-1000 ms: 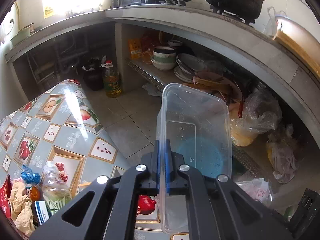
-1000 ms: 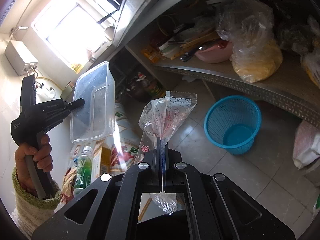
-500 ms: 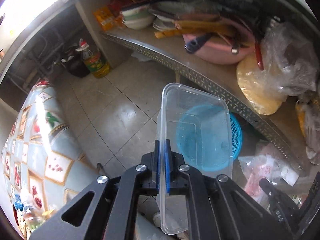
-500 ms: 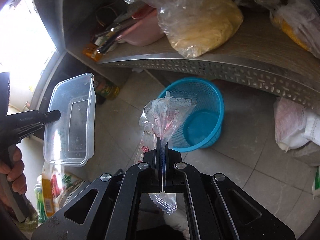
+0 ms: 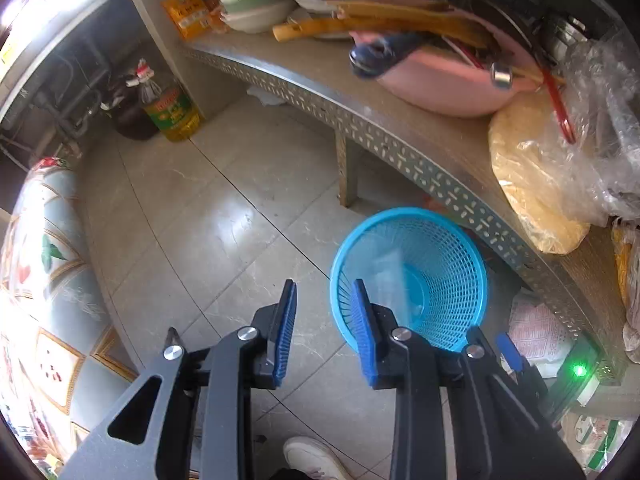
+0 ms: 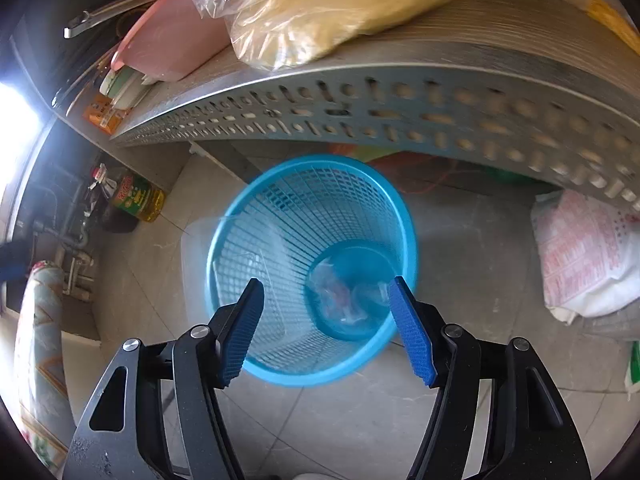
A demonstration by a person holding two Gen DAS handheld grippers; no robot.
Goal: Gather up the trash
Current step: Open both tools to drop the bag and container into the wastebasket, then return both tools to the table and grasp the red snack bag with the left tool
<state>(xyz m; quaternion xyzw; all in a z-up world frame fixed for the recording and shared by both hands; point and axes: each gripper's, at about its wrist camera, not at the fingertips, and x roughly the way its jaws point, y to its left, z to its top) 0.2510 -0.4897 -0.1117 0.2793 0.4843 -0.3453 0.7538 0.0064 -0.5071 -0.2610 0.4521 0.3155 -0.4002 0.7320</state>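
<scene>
Basket [image 6: 312, 268], blue mesh, on the tiled floor [image 5: 208, 216] just below the perforated shelf [image 5: 400, 148] edge. Left gripper [image 5: 325, 292] spread wide, nothing between the pads; basket at 2 o'clock of it. Right gripper [image 6: 326, 292] spread wide, directly over the basket mouth. Bag [image 6: 344, 294], crumpled clear plastic, on the basket bottom. Container [image 6: 224, 272], clear and motion-blurred, at the basket's 9 o'clock side; in or beside, cannot tell. Oil bottle [image 5: 170, 110] at 11 o'clock.

Blue mesh basket [image 6: 312, 216], pink bowl [image 5: 444, 76], fruit-patterned tablecloth [image 5: 36, 264].
</scene>
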